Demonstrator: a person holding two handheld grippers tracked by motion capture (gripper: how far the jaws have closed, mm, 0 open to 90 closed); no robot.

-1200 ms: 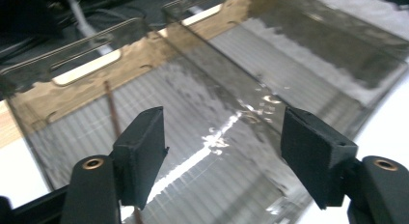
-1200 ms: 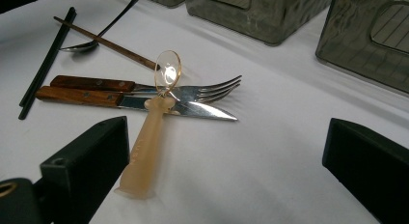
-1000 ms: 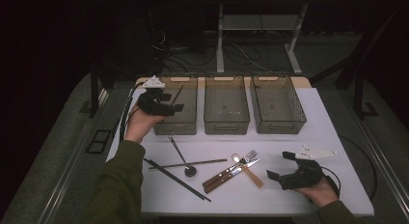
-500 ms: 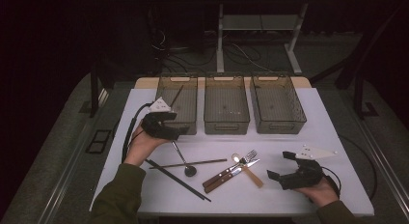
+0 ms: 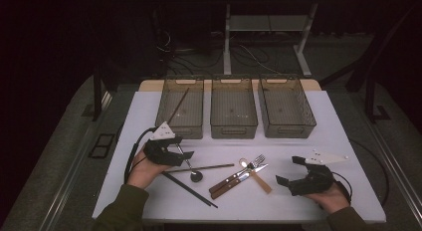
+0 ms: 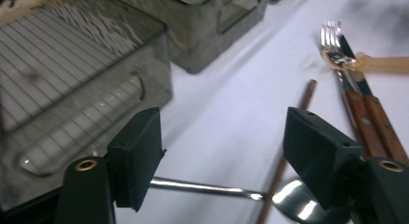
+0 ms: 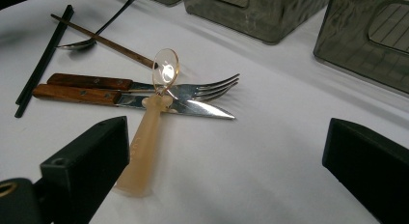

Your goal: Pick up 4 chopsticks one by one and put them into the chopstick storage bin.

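Left gripper (image 5: 180, 150): jaws part-open, just closing, astride metal spoon (image 5: 191, 167) handle, pads clear
Right gripper (image 5: 291, 170): jaws wide, empty, near plastic spoon (image 7: 152, 122)

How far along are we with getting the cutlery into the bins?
Barely started. Done: one chopstick leans in the left bin; the other two bins look empty. In hand: the left gripper, jaws just closing, straddles the metal spoon without gripping yet. Left: spoon, brown chopstick, black chopstick, fork, knife, plastic spoon. The right gripper waits open.
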